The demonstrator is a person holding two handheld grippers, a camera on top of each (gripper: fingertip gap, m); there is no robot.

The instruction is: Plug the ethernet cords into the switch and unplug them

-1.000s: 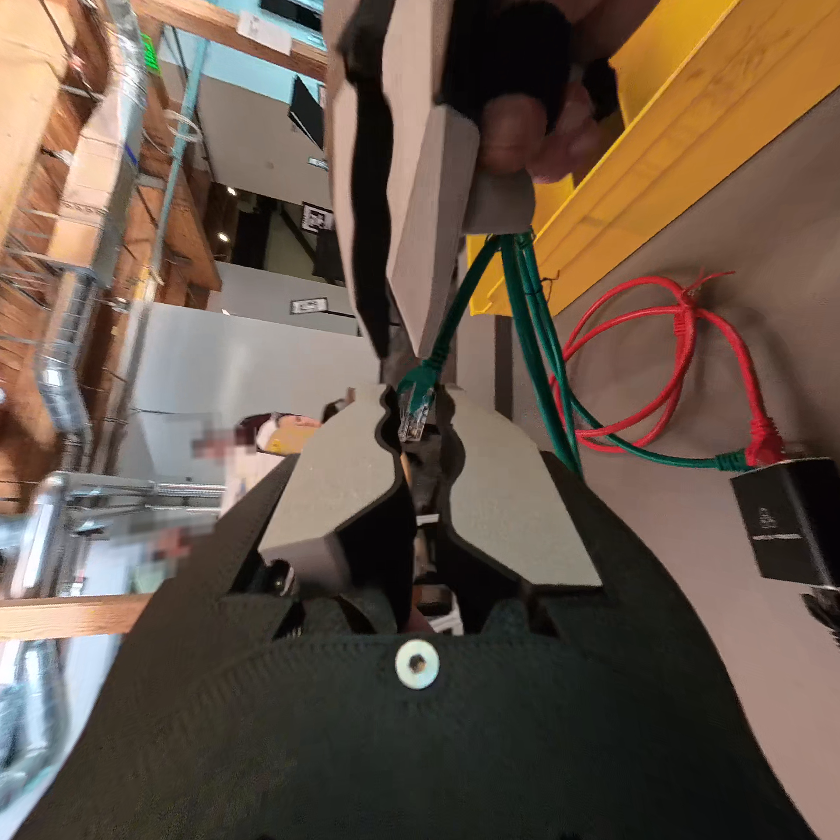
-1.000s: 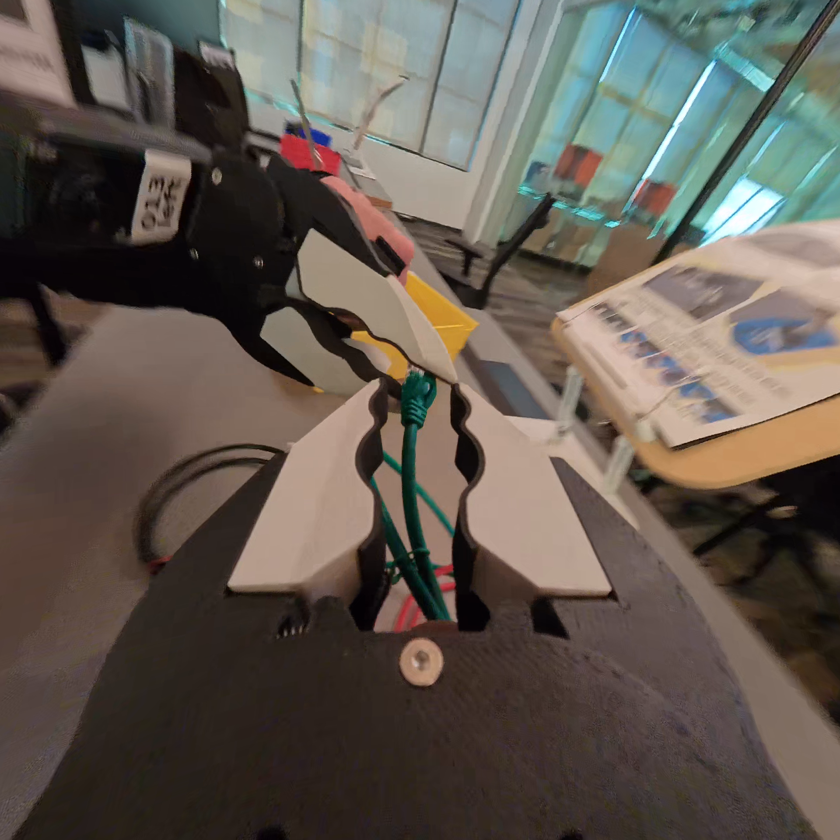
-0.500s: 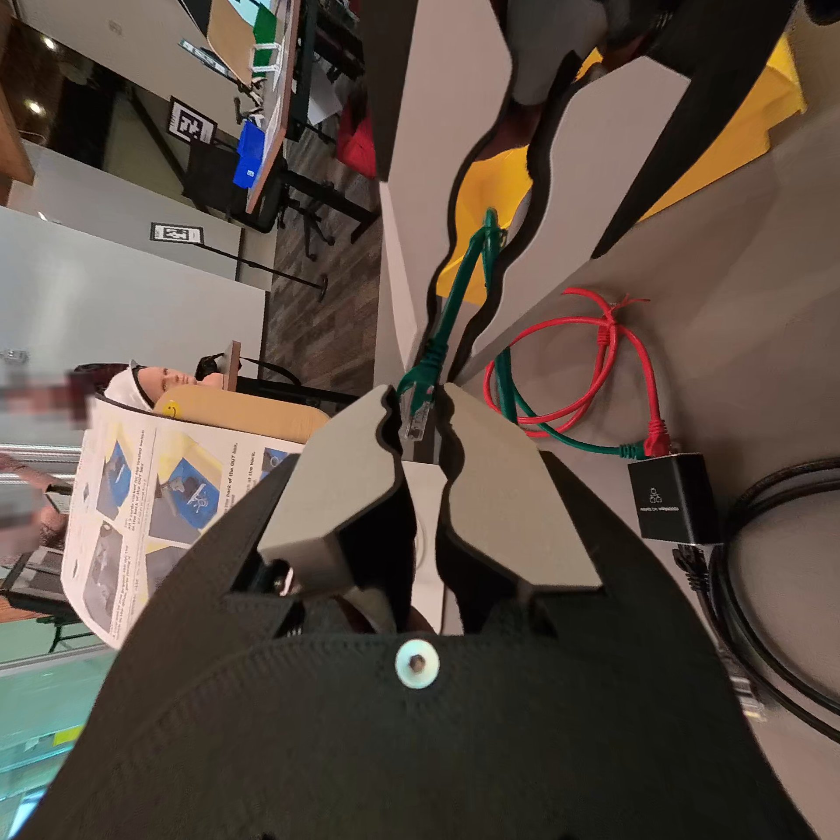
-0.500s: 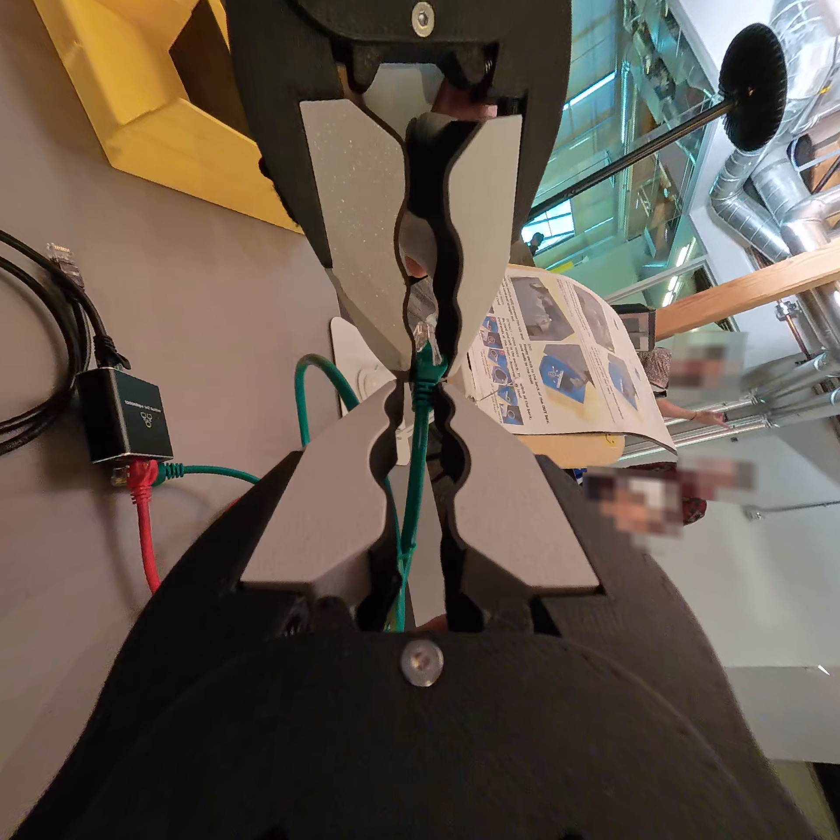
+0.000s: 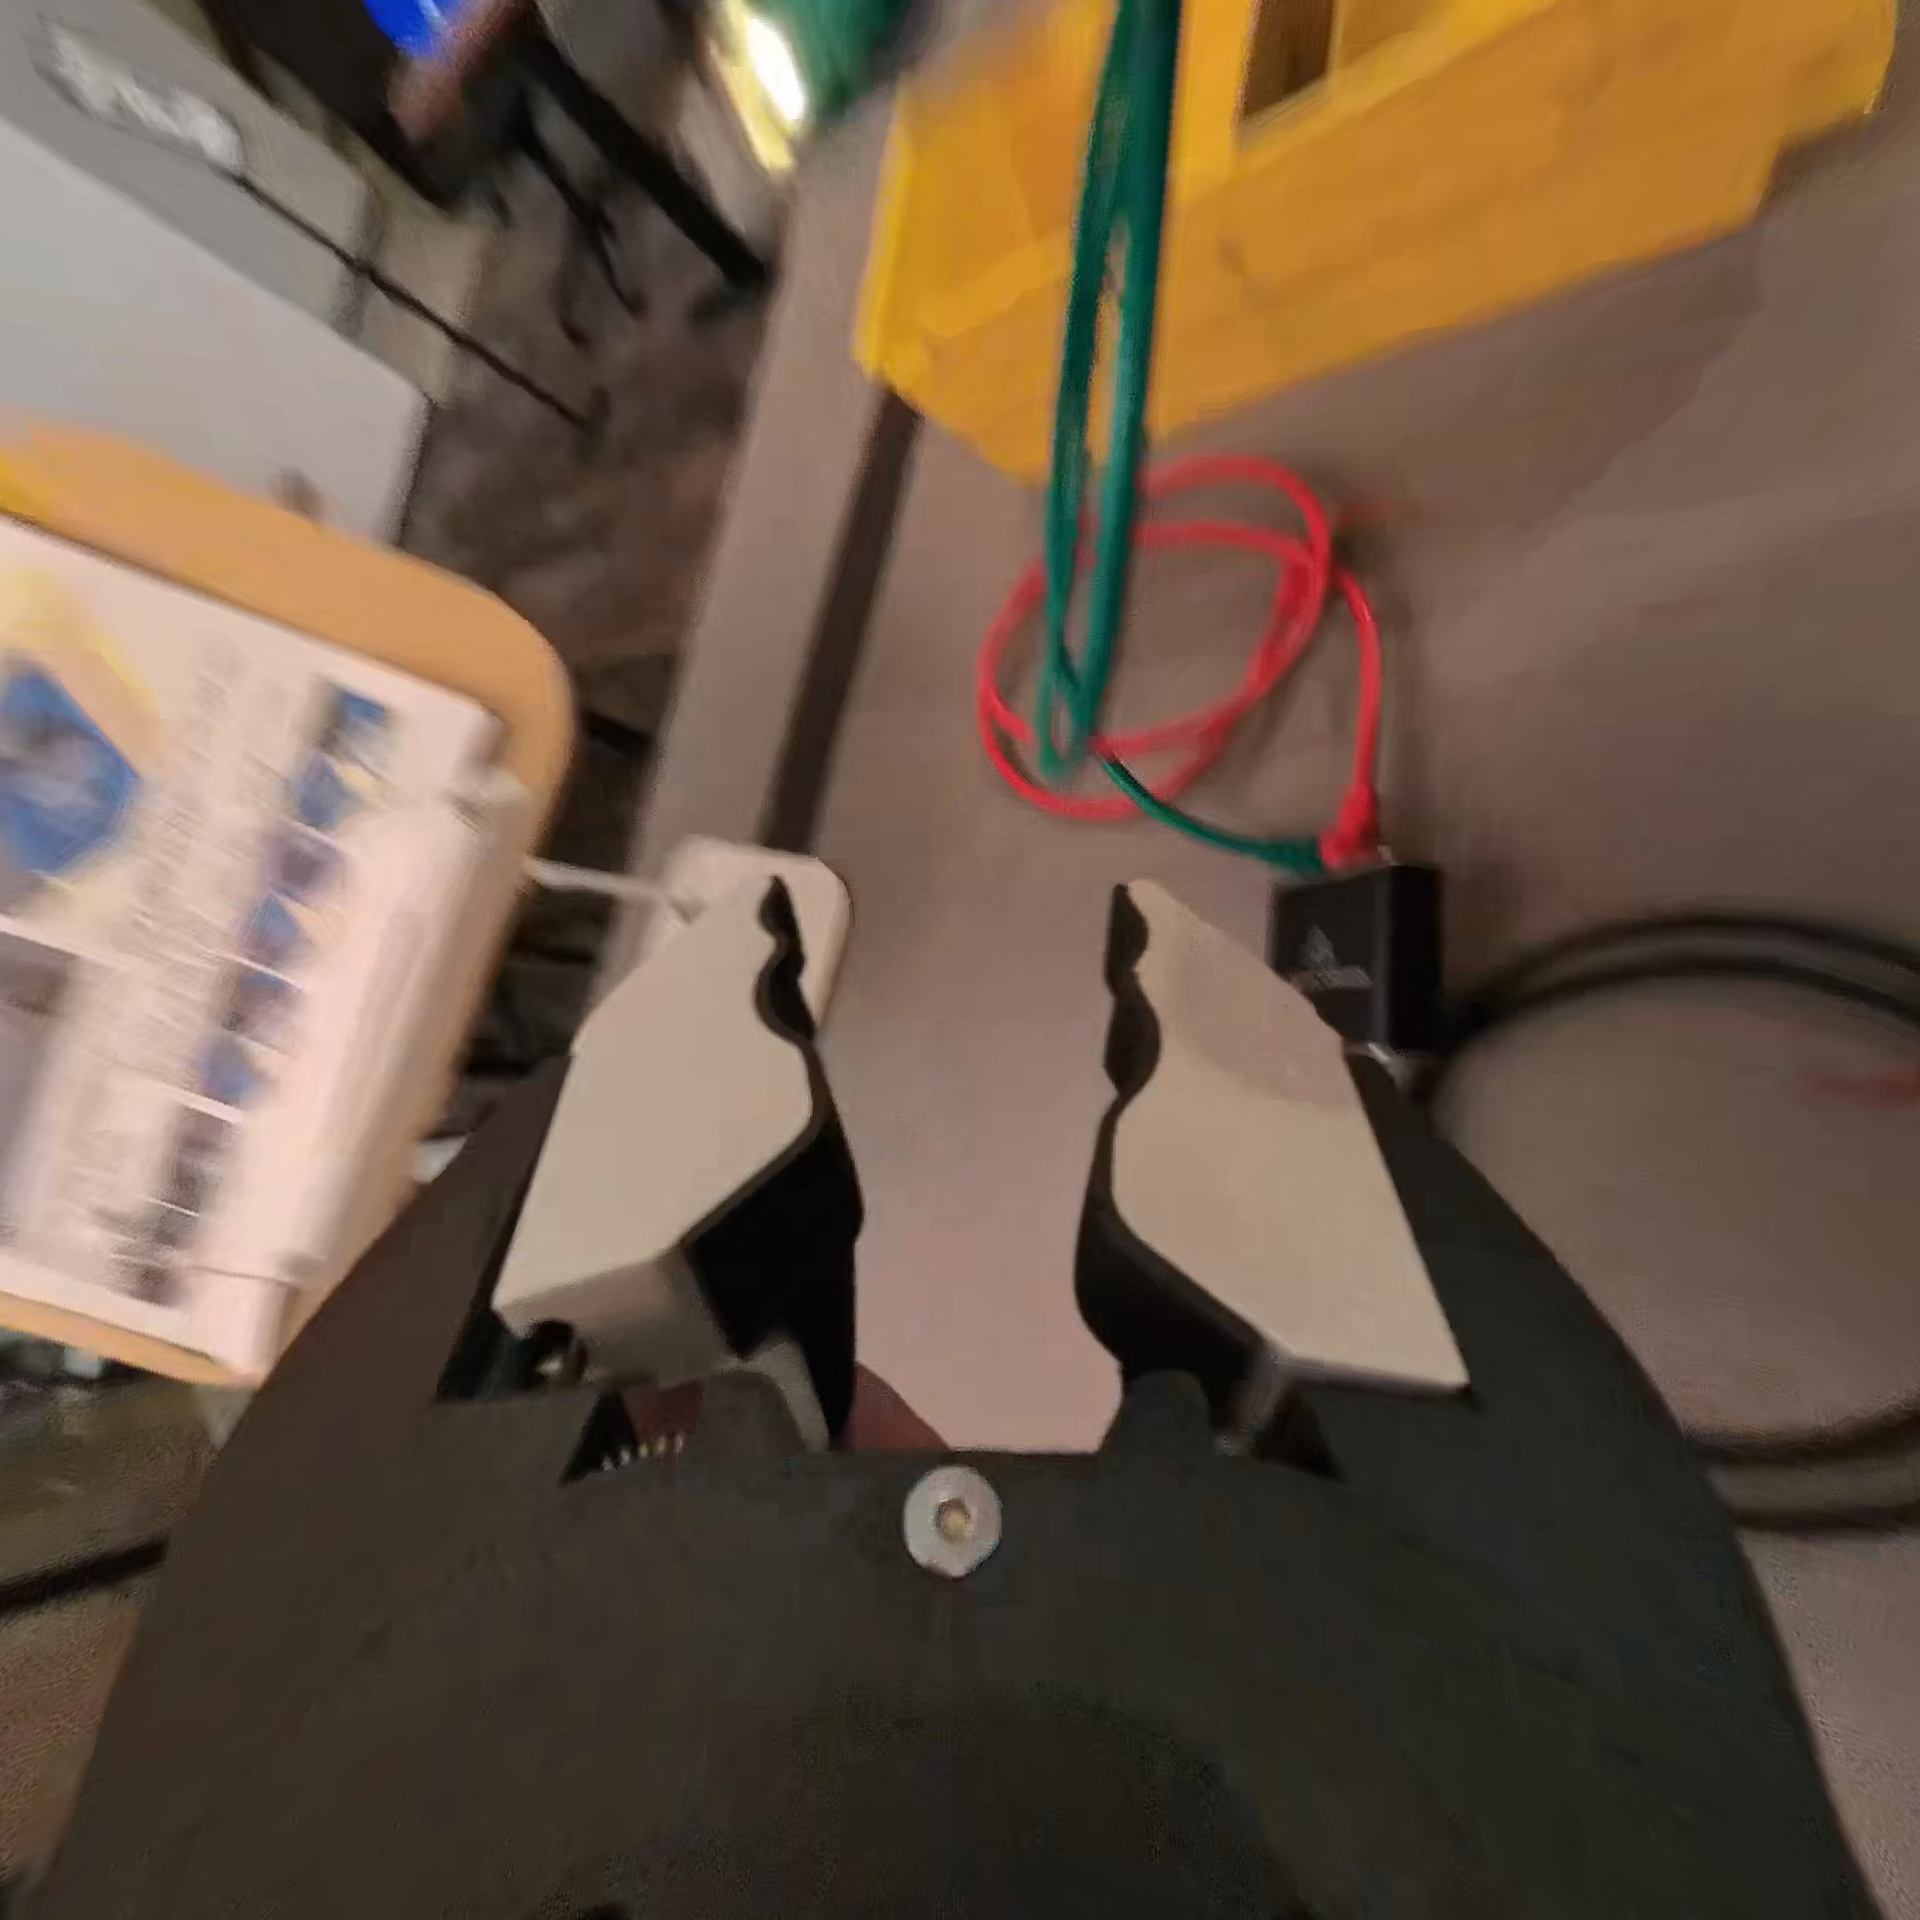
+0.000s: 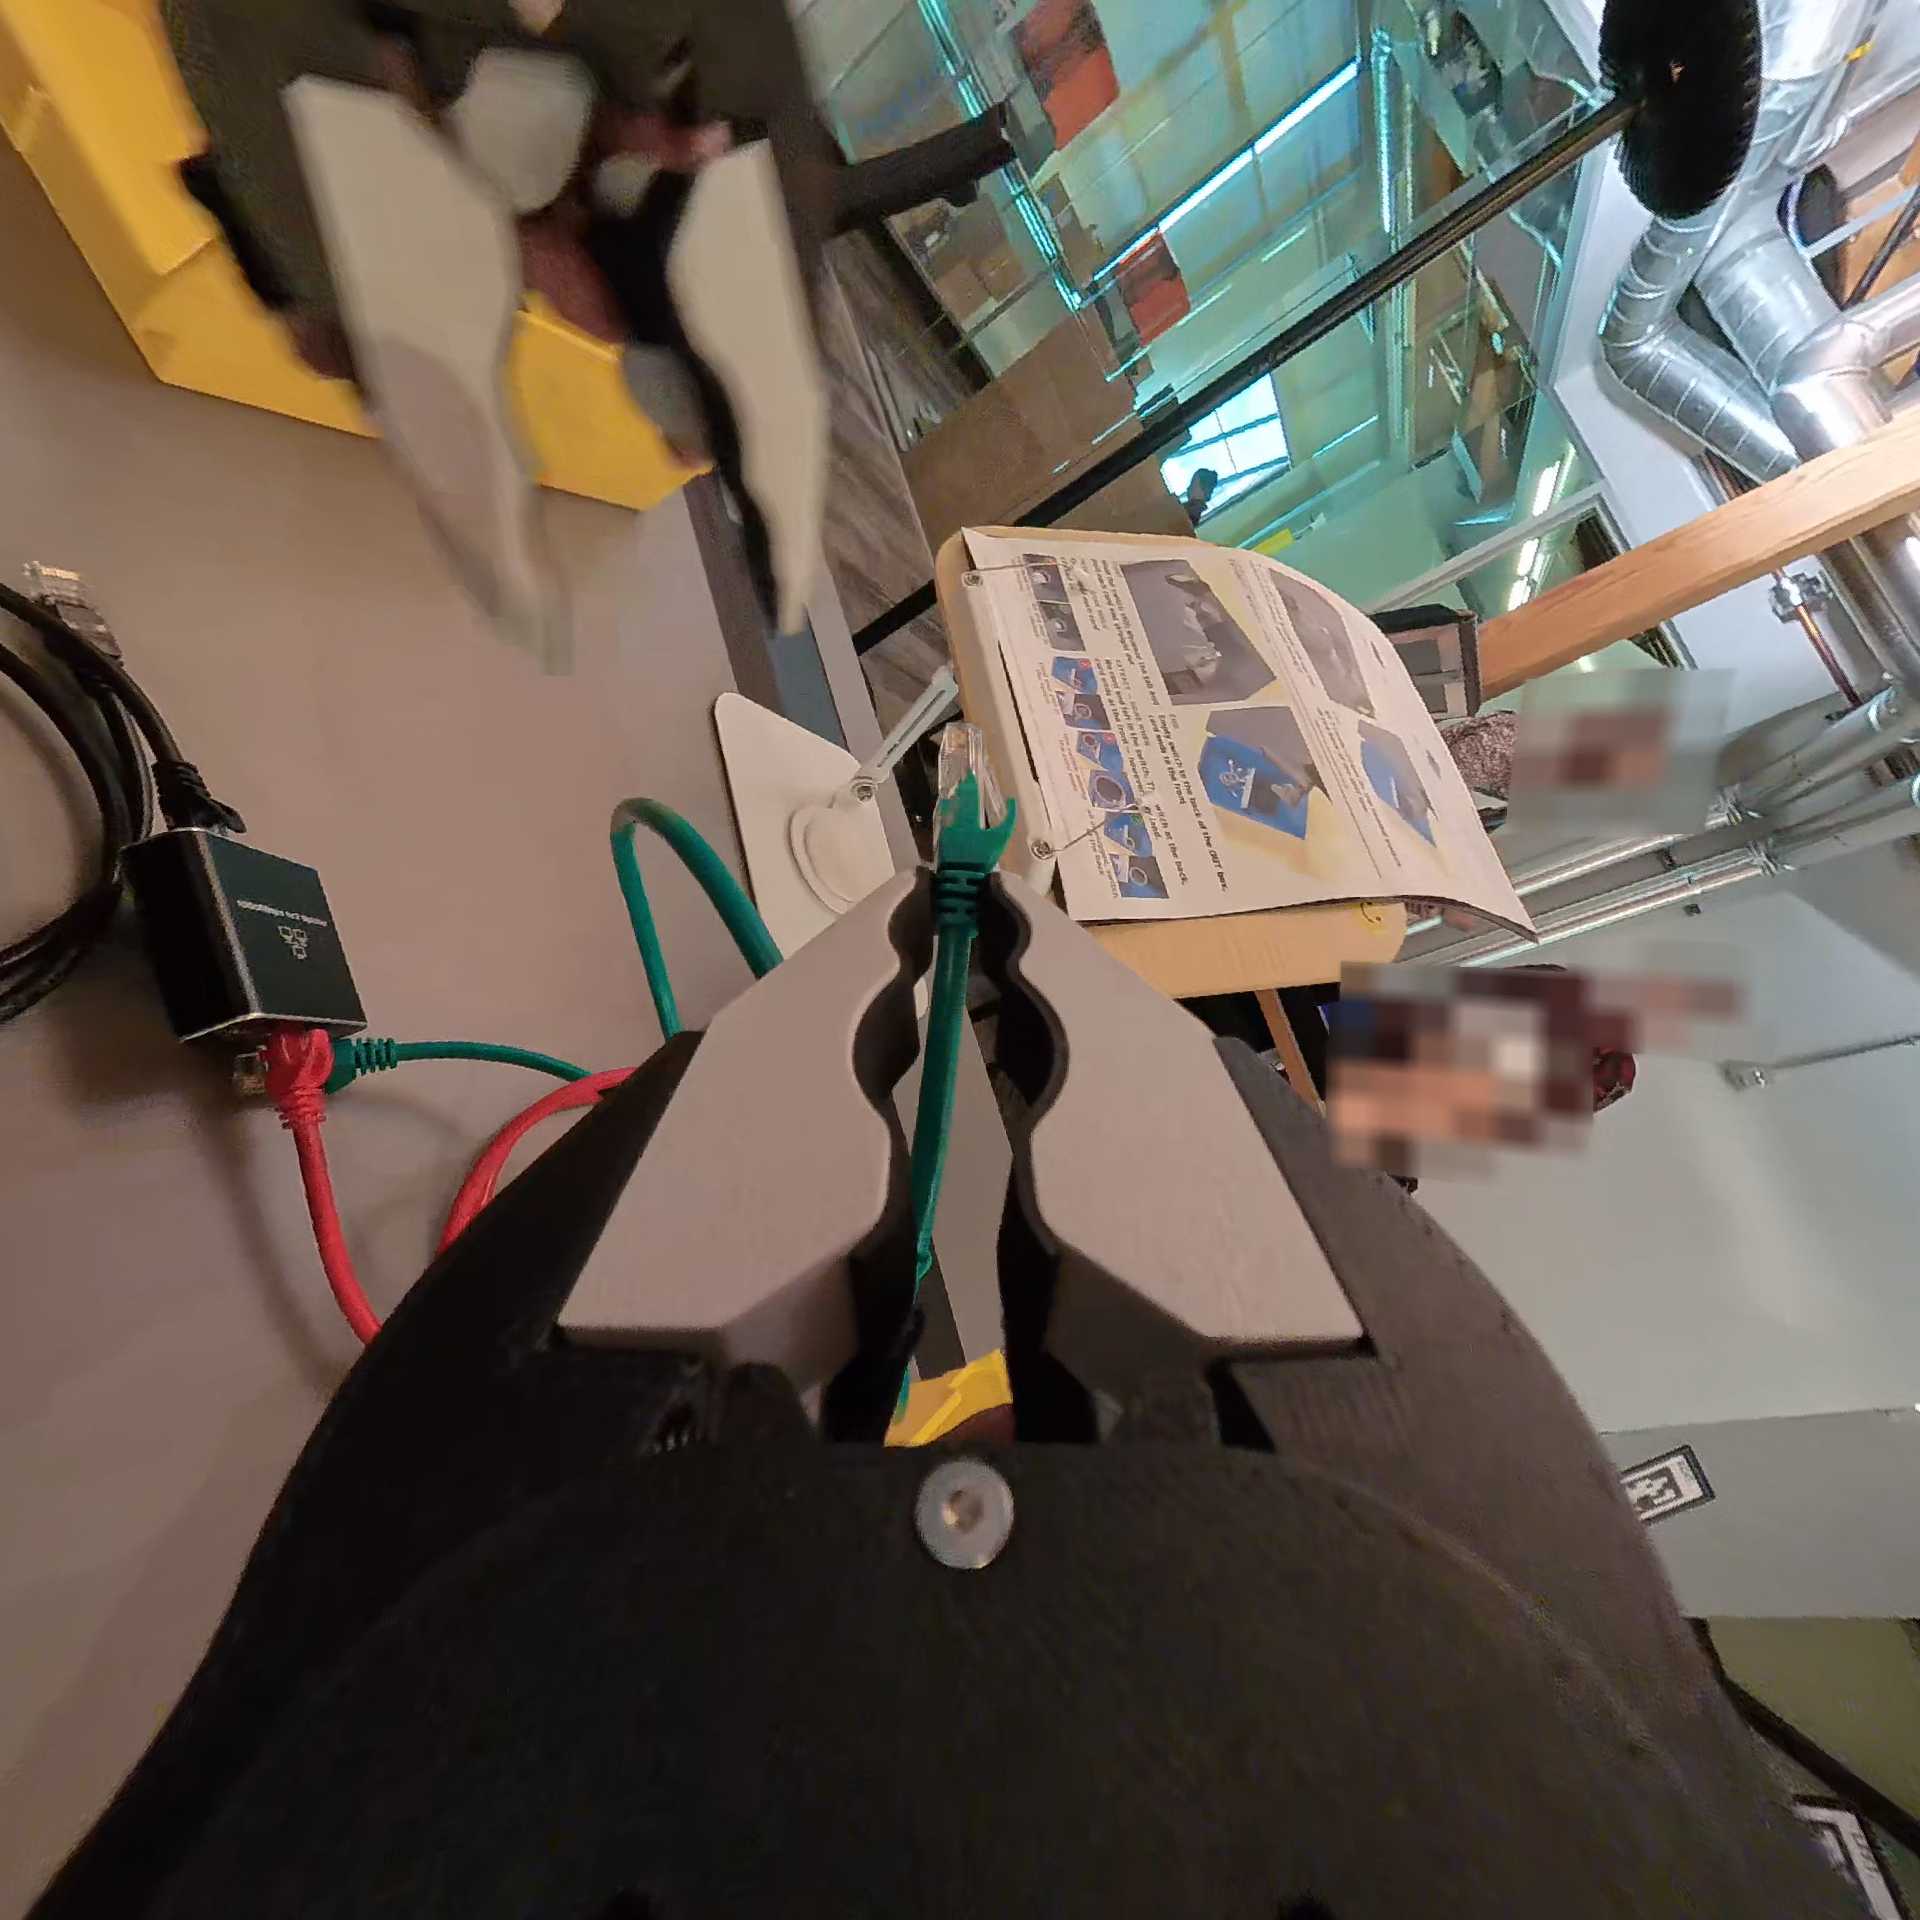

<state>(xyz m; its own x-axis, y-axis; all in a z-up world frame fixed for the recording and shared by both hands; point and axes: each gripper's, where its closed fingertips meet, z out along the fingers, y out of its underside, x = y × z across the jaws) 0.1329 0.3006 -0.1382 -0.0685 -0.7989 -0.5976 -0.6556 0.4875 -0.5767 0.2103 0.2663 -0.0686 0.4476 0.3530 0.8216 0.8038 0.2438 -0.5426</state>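
My right gripper (image 6: 961, 894) is shut on the green ethernet cord (image 6: 940, 1049) just behind its free plug (image 6: 964, 774), which sticks out past the fingertips in the air. The cord's other end is plugged into the small black switch (image 6: 244, 940) on the grey table, next to a plugged red cord (image 6: 312, 1153). My left gripper (image 5: 961, 904) is open and empty above the table; it shows blurred in the right wrist view (image 6: 665, 623). In the left wrist view the switch (image 5: 1356, 951) lies right of the fingers, with the green cord (image 5: 1101, 364) hanging and the red cord (image 5: 1174, 644) coiled beyond.
A yellow bin (image 5: 1299, 208) stands at the table's far side, also in the right wrist view (image 6: 114, 208). Black cables (image 6: 73, 748) with a loose plug loop beside the switch. A printed sheet on a wooden stand (image 6: 1205, 748) and a white base (image 6: 800, 821) sit at the table edge.
My left gripper has opened, let go of the green plug and drawn away from the right gripper. The right gripper still holds the cord, its plug now free.
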